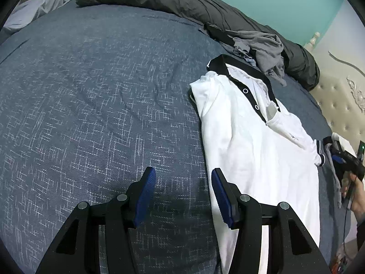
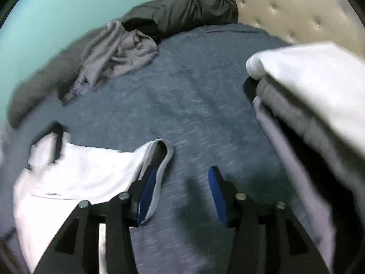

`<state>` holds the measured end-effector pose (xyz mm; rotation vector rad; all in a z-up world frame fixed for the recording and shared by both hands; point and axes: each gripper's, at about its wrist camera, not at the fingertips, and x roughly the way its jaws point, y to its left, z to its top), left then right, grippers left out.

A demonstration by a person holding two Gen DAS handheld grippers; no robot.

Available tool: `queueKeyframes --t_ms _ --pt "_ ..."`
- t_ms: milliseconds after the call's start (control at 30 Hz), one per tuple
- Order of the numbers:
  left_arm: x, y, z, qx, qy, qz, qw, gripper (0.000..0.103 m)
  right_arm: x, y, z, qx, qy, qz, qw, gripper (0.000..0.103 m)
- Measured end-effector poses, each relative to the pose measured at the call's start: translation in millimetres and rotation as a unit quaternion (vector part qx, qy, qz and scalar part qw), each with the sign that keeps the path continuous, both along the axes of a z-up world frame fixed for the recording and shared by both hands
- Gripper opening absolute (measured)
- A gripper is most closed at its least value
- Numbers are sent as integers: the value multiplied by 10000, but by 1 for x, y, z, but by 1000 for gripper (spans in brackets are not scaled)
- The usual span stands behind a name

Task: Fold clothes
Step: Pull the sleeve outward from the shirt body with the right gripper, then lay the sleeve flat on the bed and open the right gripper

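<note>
One white polo shirt (image 1: pixel 251 141) lies spread on the bed (image 1: pixel 91 91), right of the left gripper (image 1: pixel 183 194), its near side apparently turned in, one sleeve out by the right gripper (image 2: pixel 182 191). Both grippers gape, holding nothing. Folded stack (image 2: pixel 308 86) sits right of the right gripper; crumpled grey garment (image 2: pixel 118 48) ahead looks unfolded. No containers visible.

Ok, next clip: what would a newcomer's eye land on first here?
The white polo shirt with black collar and placket, spread on the blue bedspread right of the open left gripper. Next, the stack of folded clothes at the right of the right wrist view, and the crumpled grey garment against the dark rolled duvet.
</note>
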<state>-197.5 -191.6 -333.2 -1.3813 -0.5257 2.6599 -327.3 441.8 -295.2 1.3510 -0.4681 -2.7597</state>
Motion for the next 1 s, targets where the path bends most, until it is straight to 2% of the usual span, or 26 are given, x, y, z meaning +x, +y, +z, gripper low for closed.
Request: queueKeyframes --t_ms 100,233,333,367,433,500,600,700,833,1000 --pt "1 -1 2 32 27 16 10000 55 9 -15 -2 -543 25 410 9977 48" --pt "1 -2 1 49 22 23 10000 55 5 -46 -17 -645 -227 853 9940 48" --pt "0 -4 1 82 27 58 9999 55 -2 -54 -33 -842 -433 843 9919 47" --pt "0 -4 1 90 28 67 9999 55 -4 -54 -37 -832 -492 841 9918 31" --pt "0 -5 1 105 31 71 9999 55 -3 -51 -43 -839 -552 783 9919 6" --pt "0 -6 2 110 39 80 9999 55 1 -45 -46 -840 -564 688 9925 2" --pt "0 -7 2 119 51 93 9999 55 9 -28 -44 -694 -418 427 9958 1" --pt "0 -6 2 124 42 82 9999 55 11 -13 -51 -679 -538 204 9960 1" --pt "0 -5 2 112 49 48 9999 55 15 -18 -59 -650 -662 261 9953 1" --pt "0 -5 3 144 73 37 9999 55 29 -15 -56 -627 -558 -9 9965 1"
